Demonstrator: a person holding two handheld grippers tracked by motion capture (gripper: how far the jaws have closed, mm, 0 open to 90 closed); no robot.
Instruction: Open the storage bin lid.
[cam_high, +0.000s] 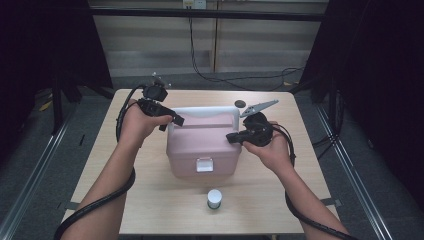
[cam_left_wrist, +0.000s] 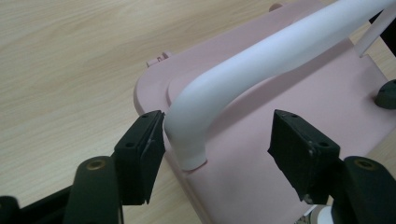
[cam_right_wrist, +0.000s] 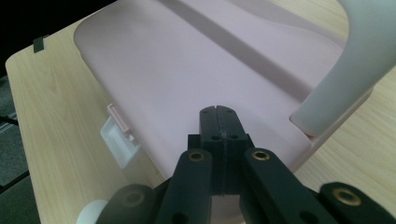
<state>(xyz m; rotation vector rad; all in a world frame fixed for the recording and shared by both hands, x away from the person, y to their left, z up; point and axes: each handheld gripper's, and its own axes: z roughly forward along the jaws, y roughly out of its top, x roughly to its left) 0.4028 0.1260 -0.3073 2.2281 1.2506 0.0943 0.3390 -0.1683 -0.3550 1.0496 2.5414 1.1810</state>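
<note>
left gripper (cam_left_wrist: 217, 144) angled down over the pink box (cam_high: 202, 150) from 10 o'clock, jaws apart astride the white handle (cam_left_wrist: 261, 60). right gripper (cam_right_wrist: 218, 122) at 3 o'clock, jaws together, empty, over the lid.

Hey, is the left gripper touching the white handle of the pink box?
Touching. In the left gripper view, one pad of the left gripper rests against the base of the white handle on the pink box; the other pad stands clear.
</note>
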